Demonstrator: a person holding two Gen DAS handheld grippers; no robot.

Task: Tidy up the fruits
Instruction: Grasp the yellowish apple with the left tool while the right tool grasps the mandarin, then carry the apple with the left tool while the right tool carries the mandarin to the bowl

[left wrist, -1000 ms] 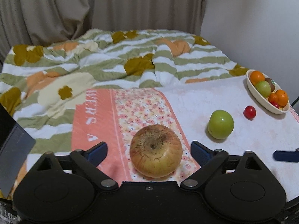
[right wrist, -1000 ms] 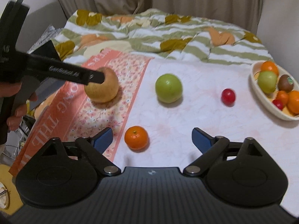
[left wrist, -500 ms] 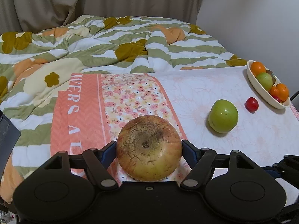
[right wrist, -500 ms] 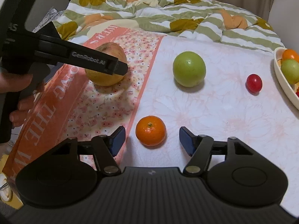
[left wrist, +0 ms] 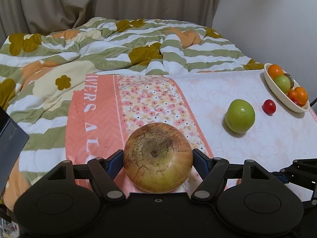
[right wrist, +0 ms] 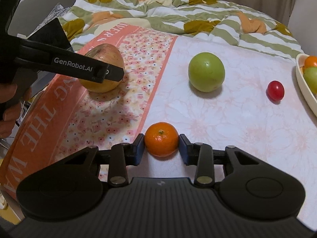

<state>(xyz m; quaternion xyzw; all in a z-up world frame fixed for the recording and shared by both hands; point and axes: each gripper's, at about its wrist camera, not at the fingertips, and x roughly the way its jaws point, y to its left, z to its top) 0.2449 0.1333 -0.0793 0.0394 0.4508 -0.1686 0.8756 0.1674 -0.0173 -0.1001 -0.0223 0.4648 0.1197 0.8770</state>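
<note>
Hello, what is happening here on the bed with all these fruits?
A person holds a gripper in each hand. The left gripper is shut on a large yellow-brown fruit. The right gripper's jaws are closing on a small orange, both pads at its sides. A green apple and a small red fruit lie loose; the bowl holds the rest.

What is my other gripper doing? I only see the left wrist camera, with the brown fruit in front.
Observer: The right gripper has its jaws closing, with a small mandarin between them.
Operator: Where is the mandarin sitting?
Observer: On the white part of the cloth, right beside the flowery strip.
Operator: Who holds the left gripper by my brown fruit?
Observer: A hand grips its handle, at the far left of the right wrist view.
</note>
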